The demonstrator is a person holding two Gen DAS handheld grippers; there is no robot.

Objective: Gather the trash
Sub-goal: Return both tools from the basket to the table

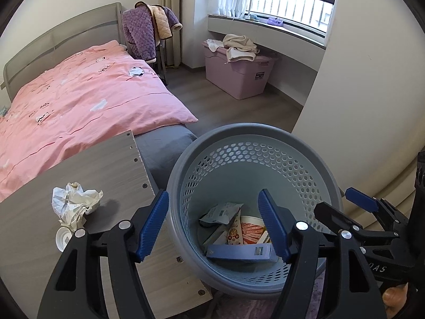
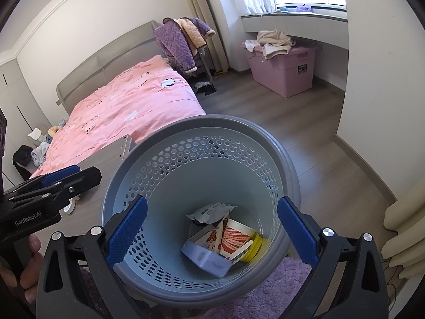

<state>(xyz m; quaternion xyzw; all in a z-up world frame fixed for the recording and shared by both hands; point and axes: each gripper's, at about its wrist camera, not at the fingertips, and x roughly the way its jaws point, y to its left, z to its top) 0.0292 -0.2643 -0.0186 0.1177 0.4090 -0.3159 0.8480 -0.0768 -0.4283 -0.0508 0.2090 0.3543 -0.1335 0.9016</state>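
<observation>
Left wrist view: left gripper [image 1: 213,226] hangs empty, jaws apart, above the basket [image 1: 183,159] holding collected trash. Right gripper [image 2: 212,232] likewise gapes empty. Crumpled paper [image 1: 73,203] remains on the board [image 1: 106,164], likely next.

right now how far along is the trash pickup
Done: the grey basket already holds a blue box, a cup and wrappers. In hand: nothing; the left tool and right tool hang open over the basket. Left: the crumpled paper and a white cap on the table.
</observation>
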